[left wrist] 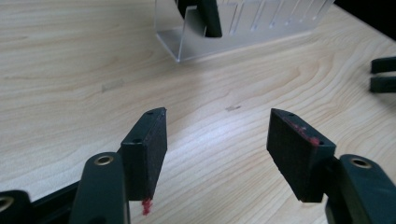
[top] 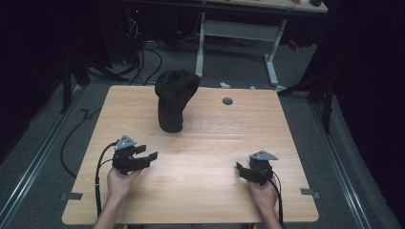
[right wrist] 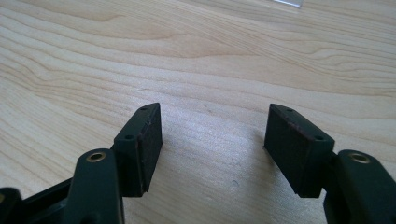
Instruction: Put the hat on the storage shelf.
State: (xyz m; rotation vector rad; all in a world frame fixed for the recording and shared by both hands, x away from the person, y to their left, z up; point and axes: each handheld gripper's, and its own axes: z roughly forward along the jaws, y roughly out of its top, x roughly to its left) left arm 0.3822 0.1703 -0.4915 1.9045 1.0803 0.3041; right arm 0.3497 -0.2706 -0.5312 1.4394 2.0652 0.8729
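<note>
Low in the high view, the left gripper [top: 149, 153] sits at lower left and the right gripper [top: 240, 169] at lower right, each held in a hand over the wooden table [top: 200, 191]; both have their jaws spread apart around nothing, bare wood showing between them in the two gripper views. Farther up, just left of centre, a black cap [top: 174, 98] sits on a clear plastic stand [left wrist: 243, 32], and a small grey disc [top: 227, 101] lies near the table's far edge.
</note>
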